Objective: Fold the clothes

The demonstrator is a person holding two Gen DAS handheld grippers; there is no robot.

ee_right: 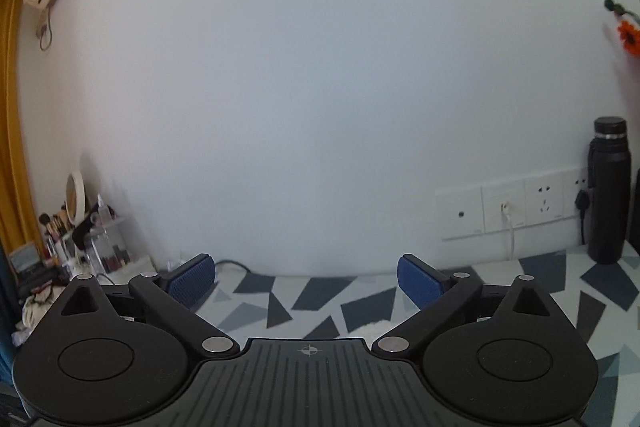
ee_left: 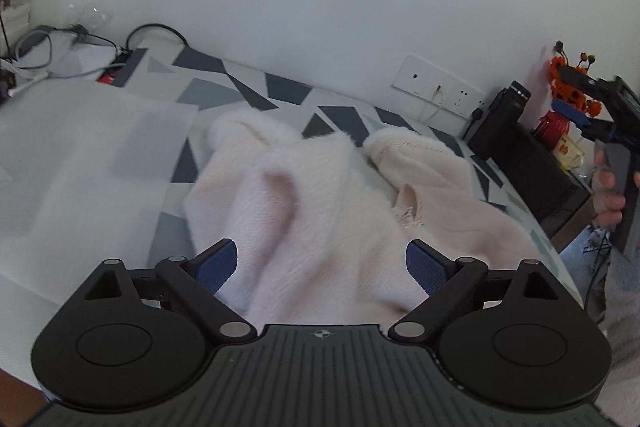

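Note:
A fluffy pale pink garment [ee_left: 320, 195] lies crumpled on the bed's grey-and-white triangle-patterned sheet [ee_left: 248, 87]. My left gripper [ee_left: 322, 267] is open and empty, just above the garment's near edge, its blue pads apart on either side of a fold. My right gripper [ee_right: 306, 281] is open and empty, held up over the sheet [ee_right: 320, 299] and facing the white wall. Only a small bit of the garment [ee_right: 370, 329] shows under it. The right gripper also shows in the left wrist view [ee_left: 600, 99], held in a hand at the far right.
A white folded cloth [ee_left: 80, 155] lies left of the garment. Cables and a power strip [ee_left: 80, 55] sit at the bed's far left corner. A black bottle [ee_right: 608, 195] and wall sockets [ee_right: 512, 211] stand at the right. A black side table [ee_left: 532, 171] holds red and orange decorations.

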